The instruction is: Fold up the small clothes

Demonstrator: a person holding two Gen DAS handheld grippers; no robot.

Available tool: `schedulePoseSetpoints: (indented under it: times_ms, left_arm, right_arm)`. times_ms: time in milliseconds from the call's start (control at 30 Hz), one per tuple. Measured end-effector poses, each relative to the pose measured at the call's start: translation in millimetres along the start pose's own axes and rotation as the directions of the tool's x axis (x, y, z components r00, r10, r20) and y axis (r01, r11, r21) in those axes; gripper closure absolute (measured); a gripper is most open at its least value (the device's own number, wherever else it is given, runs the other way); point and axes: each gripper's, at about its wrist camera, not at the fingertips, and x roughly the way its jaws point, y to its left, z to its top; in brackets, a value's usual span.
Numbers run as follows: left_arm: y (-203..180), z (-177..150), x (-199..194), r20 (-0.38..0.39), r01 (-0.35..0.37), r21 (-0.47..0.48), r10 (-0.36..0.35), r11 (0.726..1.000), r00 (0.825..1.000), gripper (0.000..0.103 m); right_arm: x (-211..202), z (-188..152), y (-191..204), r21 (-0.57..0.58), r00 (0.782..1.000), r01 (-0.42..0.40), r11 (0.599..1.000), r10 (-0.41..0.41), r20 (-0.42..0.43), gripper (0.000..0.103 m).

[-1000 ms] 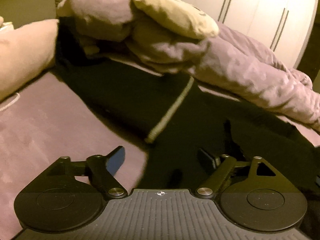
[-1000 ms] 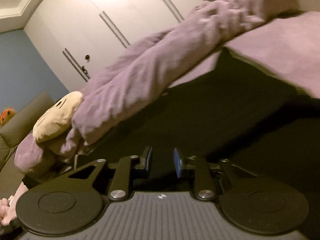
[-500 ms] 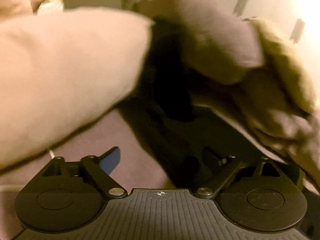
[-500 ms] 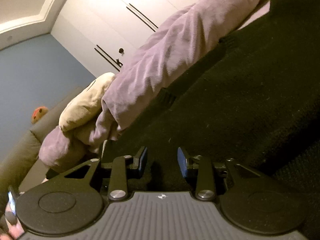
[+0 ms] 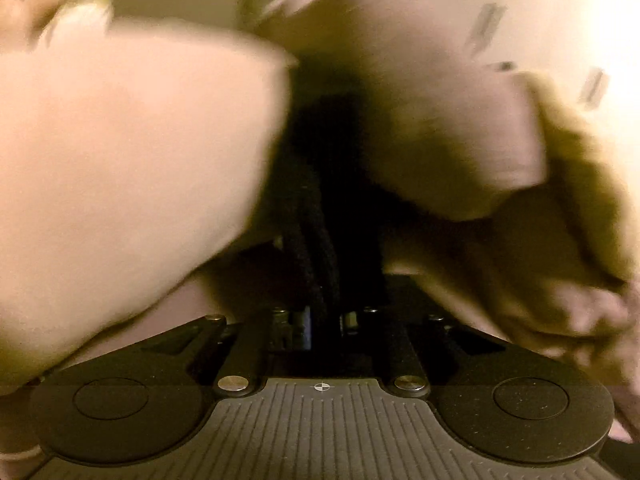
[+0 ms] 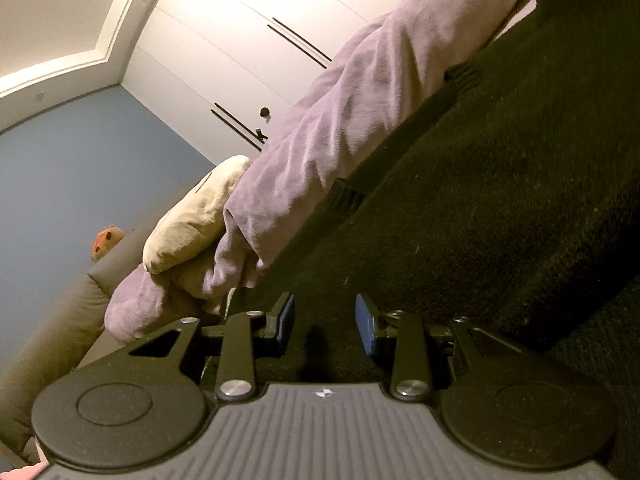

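While my left claw (image 5: pixel 320 320) has just snapped closed on a dark bunched edge of the black garment (image 5: pixel 316 240) beside the pink pillow (image 5: pixel 132 176), the right-wrist view shows my right claw (image 6: pixel 325 324) part-open and empty over that garment, spread unfolded on the bed, so folding has barely begun.

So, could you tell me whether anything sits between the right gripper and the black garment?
Nothing visible does. The right gripper hangs open just above the black garment, with only dark cloth showing between its fingers. The purple blanket and cream pillow lie off to the left, beyond the garment's edge.
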Motion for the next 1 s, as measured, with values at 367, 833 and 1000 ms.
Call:
schedulePoseSetpoints:
  times_ms: [367,833,1000]
  left_arm:
    - [-238.3,-98.8,-204.0,-0.075,0.446,0.463,-0.468,0.765,0.881,0.088]
    - [-241.7,-265.8,-250.5,-0.337,0.452,0.337,-0.342,0.826,0.877,0.007]
    - [-167.9,-254.1,-252.7,-0.253,0.25,0.291,-0.178,0.924,0.951,0.005]
  right_arm:
    - [-6.9,14.8,5.7,0.104,0.999,0.015,0.995,-0.012,-0.036,0.069]
    - [-161.5,82.0,-10.1,0.083,0.983,0.184,0.98,-0.182,-0.028,0.041]
    - [-128.5,66.0,12.5,0.057,0.982,0.126,0.99,-0.116,-0.148,0.038]
